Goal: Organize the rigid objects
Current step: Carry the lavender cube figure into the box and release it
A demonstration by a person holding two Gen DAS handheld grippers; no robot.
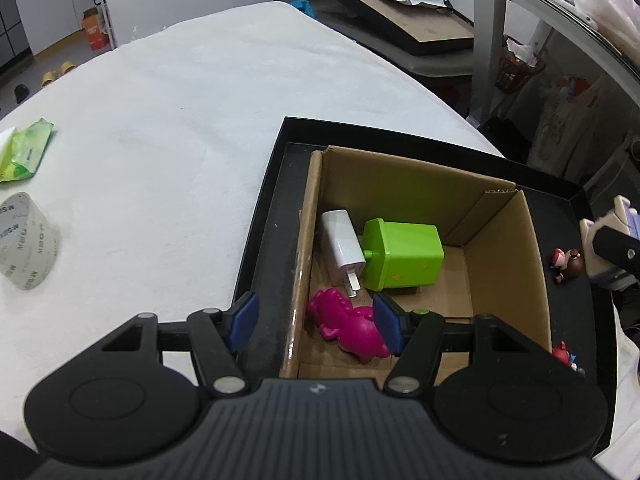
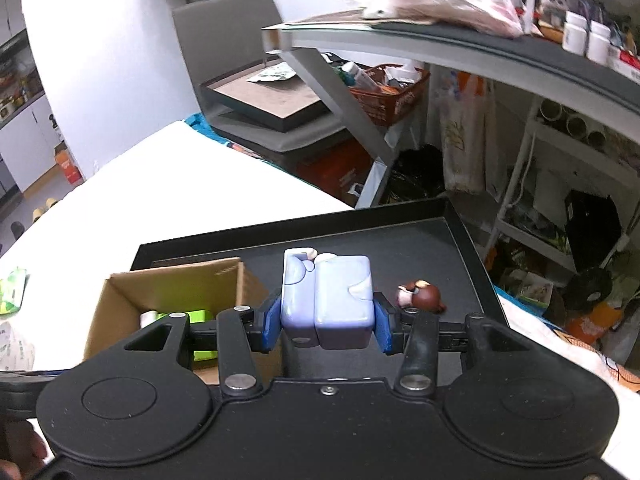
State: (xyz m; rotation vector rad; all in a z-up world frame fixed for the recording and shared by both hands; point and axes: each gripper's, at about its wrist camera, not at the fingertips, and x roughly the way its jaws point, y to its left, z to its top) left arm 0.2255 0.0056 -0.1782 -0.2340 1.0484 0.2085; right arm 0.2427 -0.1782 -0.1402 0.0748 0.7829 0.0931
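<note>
Currently my right tongs clamp the blue block toy by its flat sides; rigid, light, probably slick. Left tongs hang open, empty.

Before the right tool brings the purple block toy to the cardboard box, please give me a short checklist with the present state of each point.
1. Right tool shut on the purple block toy, a blue pad on each side: ok.
2. Toy lifted clear of the black tray: cannot tell.
3. Free floor in the cardboard box: ok, the right part is bare; the white charger, green cube and pink dinosaur lie at the left.
4. Left tool out of the drop path: not ok, it stands open above the box's left part, over the dinosaur.
5. Brown figurine clear of the toy: ok, it sits apart on the tray.
</note>
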